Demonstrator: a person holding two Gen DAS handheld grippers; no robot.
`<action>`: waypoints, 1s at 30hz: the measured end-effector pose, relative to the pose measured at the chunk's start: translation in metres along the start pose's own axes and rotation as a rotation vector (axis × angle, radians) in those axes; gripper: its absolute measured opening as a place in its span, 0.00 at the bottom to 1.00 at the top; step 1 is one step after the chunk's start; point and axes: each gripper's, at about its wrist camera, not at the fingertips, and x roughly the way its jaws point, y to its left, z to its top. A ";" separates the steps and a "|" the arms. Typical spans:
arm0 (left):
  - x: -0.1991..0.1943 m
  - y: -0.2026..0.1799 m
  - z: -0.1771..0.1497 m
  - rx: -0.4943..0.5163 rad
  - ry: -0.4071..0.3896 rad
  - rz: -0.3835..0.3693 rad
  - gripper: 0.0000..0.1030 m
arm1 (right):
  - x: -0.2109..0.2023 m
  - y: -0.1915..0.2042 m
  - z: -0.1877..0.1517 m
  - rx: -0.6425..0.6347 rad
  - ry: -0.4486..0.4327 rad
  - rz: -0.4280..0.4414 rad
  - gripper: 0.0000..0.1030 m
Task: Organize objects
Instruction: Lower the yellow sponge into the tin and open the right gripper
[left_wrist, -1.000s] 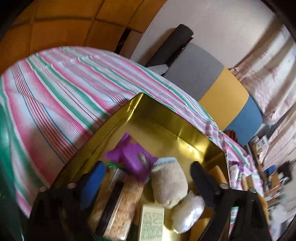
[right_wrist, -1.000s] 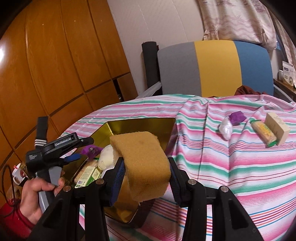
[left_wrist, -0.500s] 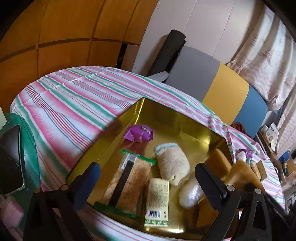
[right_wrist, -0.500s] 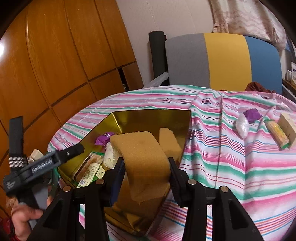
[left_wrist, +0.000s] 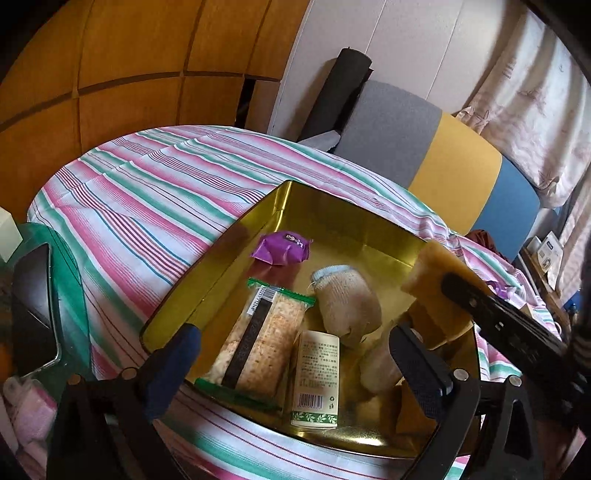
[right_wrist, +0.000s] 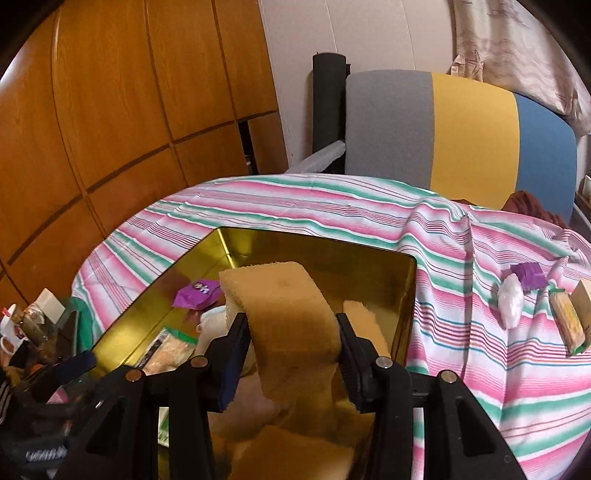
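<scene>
A gold tin box (left_wrist: 332, 218) (right_wrist: 317, 243) sits on the striped tablecloth. Inside lie a purple candy packet (left_wrist: 282, 248), a cracker pack (left_wrist: 262, 338), a small cream box (left_wrist: 317, 373), a rolled beige sock (left_wrist: 347, 306) and a white packet (left_wrist: 378, 365). My left gripper (left_wrist: 291, 354) is open and empty over the tin's near edge. My right gripper (right_wrist: 291, 336) is shut on a yellow sponge (right_wrist: 284, 306), held over the tin's right side; the sponge also shows in the left wrist view (left_wrist: 432, 280).
On the cloth to the right lie a white packet (right_wrist: 510, 305), a purple candy (right_wrist: 529, 274), a cracker pack (right_wrist: 567, 321) and a small box (right_wrist: 581, 300). A chair (right_wrist: 461, 136) stands behind the table. A phone (left_wrist: 33, 310) and clutter sit at the left.
My left gripper has pulled back and up from inside the tin, leaving the purple candy there. My right gripper has carried the sponge from beside the tin to over it.
</scene>
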 end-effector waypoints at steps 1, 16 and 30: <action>0.000 0.001 0.000 0.000 0.000 0.003 1.00 | 0.004 -0.001 0.002 0.001 0.005 -0.013 0.46; -0.001 -0.006 -0.001 0.019 0.018 0.022 1.00 | 0.001 -0.008 -0.006 0.033 0.051 -0.061 0.59; -0.004 -0.014 -0.004 0.053 0.021 0.069 1.00 | -0.021 -0.008 -0.011 0.054 0.018 -0.049 0.59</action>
